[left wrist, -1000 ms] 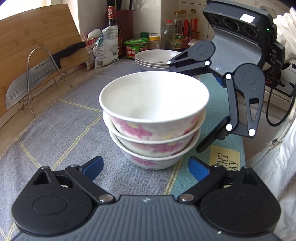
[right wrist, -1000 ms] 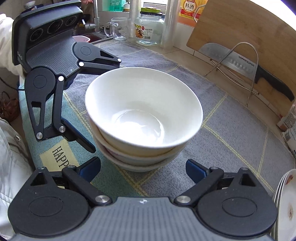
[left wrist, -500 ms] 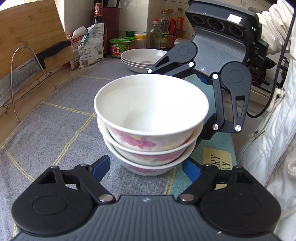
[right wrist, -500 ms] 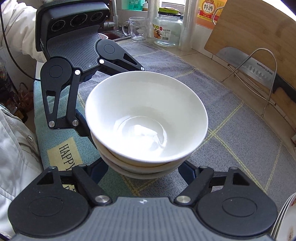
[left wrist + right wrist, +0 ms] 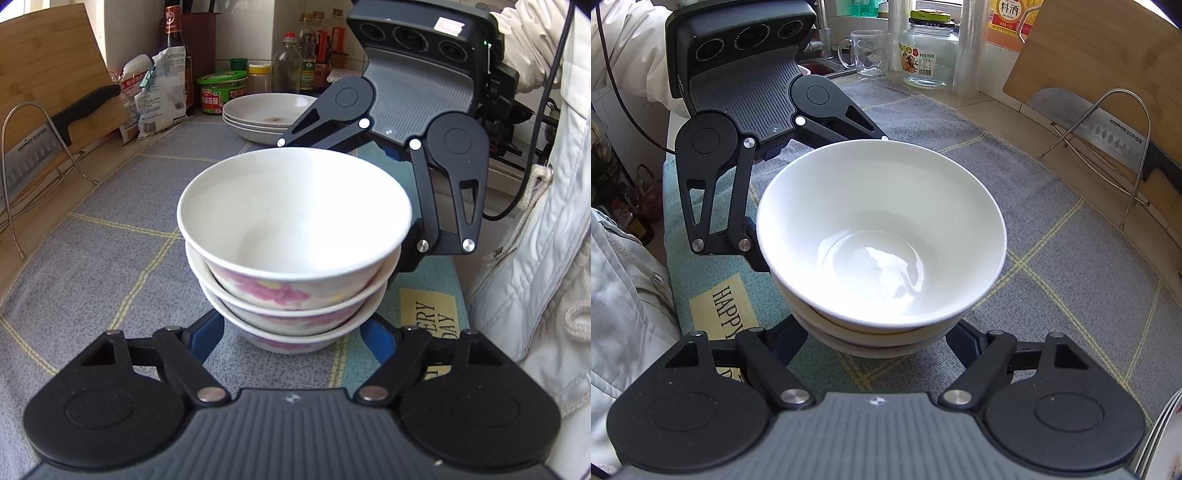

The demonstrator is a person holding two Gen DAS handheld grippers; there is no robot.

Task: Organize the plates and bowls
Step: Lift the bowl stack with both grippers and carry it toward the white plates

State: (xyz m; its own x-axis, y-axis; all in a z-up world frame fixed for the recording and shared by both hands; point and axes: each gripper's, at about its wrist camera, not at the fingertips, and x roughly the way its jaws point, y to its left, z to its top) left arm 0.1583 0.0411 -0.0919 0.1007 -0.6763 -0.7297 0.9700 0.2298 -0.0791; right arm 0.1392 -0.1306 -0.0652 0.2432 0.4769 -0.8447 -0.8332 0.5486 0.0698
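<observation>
Three white bowls with pink flowers (image 5: pixel 295 236) sit nested in one stack (image 5: pixel 882 236) on the grey checked mat. My left gripper (image 5: pixel 291 332) reaches in from one side. Its jaws are closing, and its blue pads (image 5: pixel 207 332) lie against the lowest bowl. From the opposite side my right gripper (image 5: pixel 877 343) is shut on the same lowest bowl, dark pads (image 5: pixel 964 343) at its flanks. Each gripper shows in the other's view, fingertips hidden behind the stack. A pile of shallow white plates (image 5: pixel 266 114) stands beyond the bowls.
A cleaver (image 5: pixel 1108 129) rests on a wire rack (image 5: pixel 22 155) against a wooden board (image 5: pixel 1108 55). Bottles and jars (image 5: pixel 295 62) line the back wall; a glass mug (image 5: pixel 864 51) and big jar (image 5: pixel 927 55) stand by the sink. A person's white jacket (image 5: pixel 535 258) borders the counter edge.
Both grippers have narrowed from wide open until their pads sit at the lowest bowl's sides. The bowl stack looks larger and closer in both views.
</observation>
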